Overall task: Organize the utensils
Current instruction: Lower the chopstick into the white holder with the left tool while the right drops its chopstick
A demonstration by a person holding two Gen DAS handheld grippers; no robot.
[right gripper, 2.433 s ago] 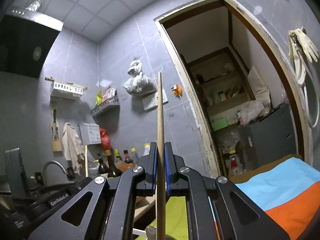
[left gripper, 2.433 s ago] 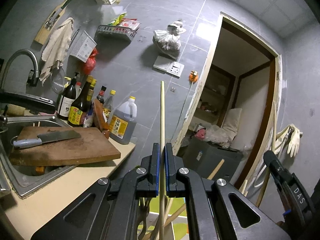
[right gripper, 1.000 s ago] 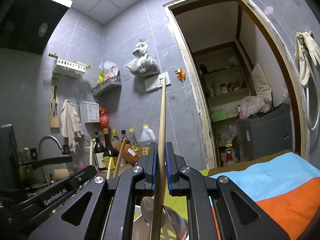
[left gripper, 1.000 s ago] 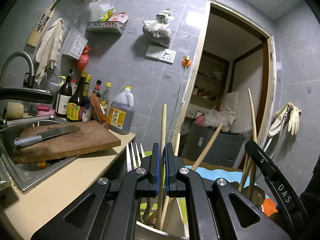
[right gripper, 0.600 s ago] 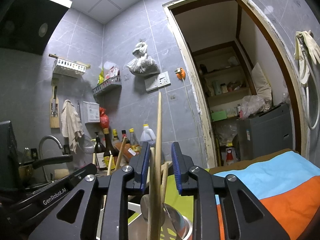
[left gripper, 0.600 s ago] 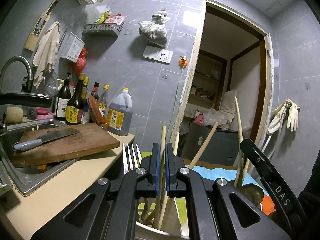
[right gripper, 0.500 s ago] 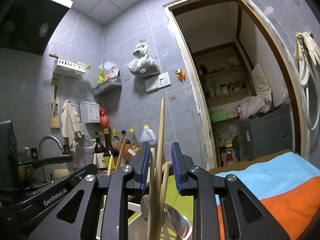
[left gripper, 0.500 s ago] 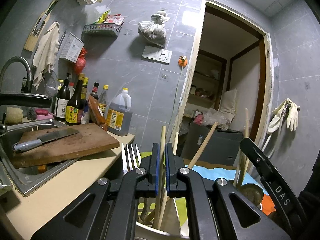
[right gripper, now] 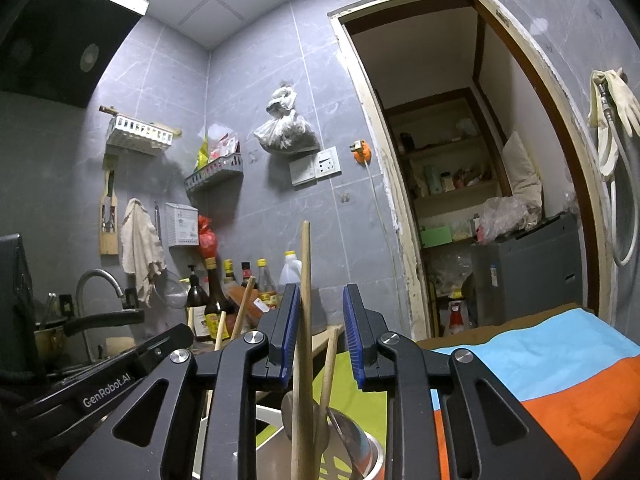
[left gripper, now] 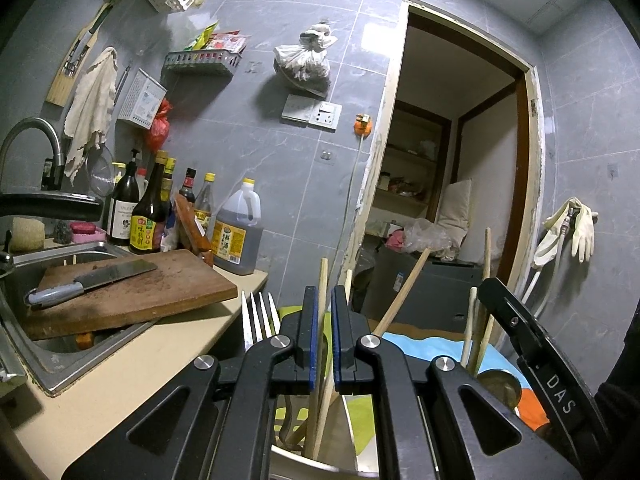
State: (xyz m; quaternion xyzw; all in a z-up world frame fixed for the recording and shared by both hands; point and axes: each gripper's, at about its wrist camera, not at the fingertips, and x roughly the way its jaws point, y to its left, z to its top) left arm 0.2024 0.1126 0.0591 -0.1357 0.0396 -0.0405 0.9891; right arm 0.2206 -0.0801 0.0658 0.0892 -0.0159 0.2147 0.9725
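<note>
Left tongs: the blue pads are set a little apart; a thin gap is seen on each side of a stick, so nothing is gripped.
Stick at the left tongs: a long thin wooden chopstick is stood almost upright between the pads, with its lower end down in a shiny metal holder cup.
Right tongs: the jaws are opened wide and nothing is held.
Stick at the right tongs: a long round wooden chopstick is leaned just beside the left pad, with its lower end in a shiny metal cup. Whether it touches the pad cannot be told.
Other things in the cups: a silver metal fork is stood with its prongs up, left of the left tongs. More wooden sticks are leaned at a slant. A metal spoon is seen in the right view.
Cloth: a blue, orange and green cloth is spread under the cups.
Surface: a pale kitchen surface is seen on the left. A brown wooden cutting board is laid over the sink, with a big knife flat on top.
Bottles: dark sauce bottles are lined up by the grey tiled wall.
</note>
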